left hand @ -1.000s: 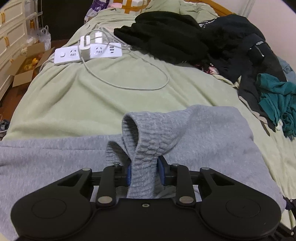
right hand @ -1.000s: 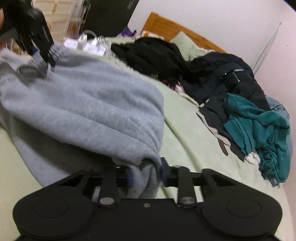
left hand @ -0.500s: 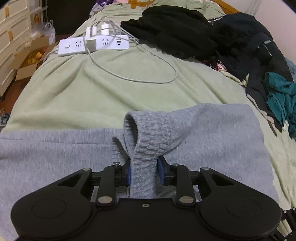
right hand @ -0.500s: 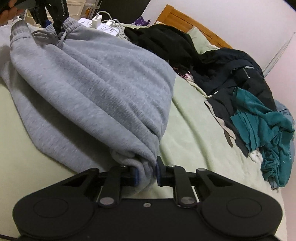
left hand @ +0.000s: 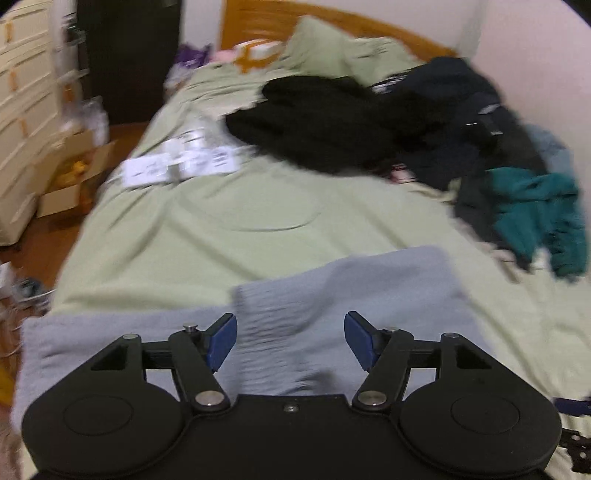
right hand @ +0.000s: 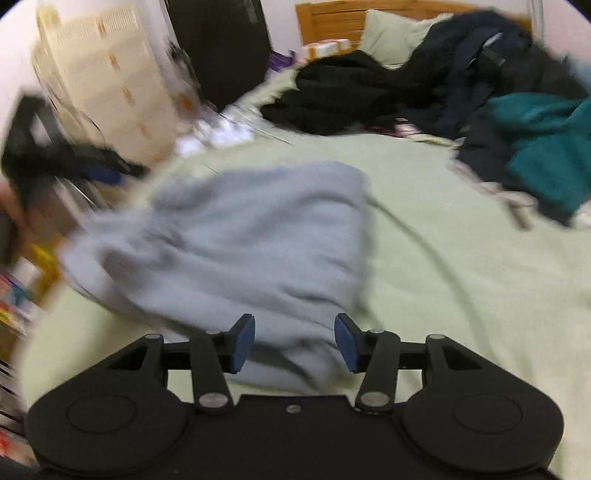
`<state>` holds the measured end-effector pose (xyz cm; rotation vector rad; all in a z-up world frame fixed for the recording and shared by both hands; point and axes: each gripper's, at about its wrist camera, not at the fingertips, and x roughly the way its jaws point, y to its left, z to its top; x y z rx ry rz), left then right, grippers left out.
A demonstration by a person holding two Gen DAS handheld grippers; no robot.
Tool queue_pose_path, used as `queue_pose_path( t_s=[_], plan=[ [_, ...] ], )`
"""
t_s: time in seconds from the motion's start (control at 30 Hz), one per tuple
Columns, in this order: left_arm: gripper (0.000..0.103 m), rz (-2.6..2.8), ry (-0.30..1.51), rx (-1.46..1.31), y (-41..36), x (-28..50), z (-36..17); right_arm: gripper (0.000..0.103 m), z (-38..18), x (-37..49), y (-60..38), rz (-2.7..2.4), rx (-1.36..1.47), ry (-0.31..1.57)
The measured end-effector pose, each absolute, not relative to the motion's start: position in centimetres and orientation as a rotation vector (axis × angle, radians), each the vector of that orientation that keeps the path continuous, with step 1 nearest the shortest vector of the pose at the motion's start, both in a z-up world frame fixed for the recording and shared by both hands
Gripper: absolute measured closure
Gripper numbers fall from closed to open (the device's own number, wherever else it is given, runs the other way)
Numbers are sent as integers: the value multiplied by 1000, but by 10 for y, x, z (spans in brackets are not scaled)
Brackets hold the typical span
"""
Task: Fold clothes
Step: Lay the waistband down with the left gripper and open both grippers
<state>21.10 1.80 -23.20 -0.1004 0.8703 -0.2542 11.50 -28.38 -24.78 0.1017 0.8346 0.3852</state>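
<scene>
soft grey knit garment point(left hand: 369, 288), wooden headboard point(left hand: 332, 22).

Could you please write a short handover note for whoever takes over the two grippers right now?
Left gripper: jaws opening, pads clear of the grey garment; its ribbed band lies between them, unheld.
Right gripper: jaws opening, grey cloth between them but not gripped.
The grey garment lies on the green bedspread, folded over on itself.
Unfolded: black clothes and a teal garment piled along the far side of the bed. A white power strip also lies on the bed.
Done: one fold of the grey garment.
Left: perhaps another fold, then the pile.
</scene>
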Motion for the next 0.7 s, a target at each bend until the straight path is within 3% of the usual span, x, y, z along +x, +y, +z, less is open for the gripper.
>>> queue_pose_path(
  t_s=[0.03,0.07,0.17,0.47,0.7],
  plan=[
    [77,-275,876,-103,15,212,-234,60,-249,123,-278,369,94,823],
    [85,-348,921,-97,0,217,-247,67,-252,130,-273,358,93,808],
    [85,-356,953,-28,-24,218,-273,81,-269,157,-259,318,89,792],
    [88,-248,1082,12,-17,218,-340,82,-339,165,-248,302,-24,872],
    [88,-248,1067,20,-17,224,-334,82,-313,165,-232,303,-135,863]
  ],
)
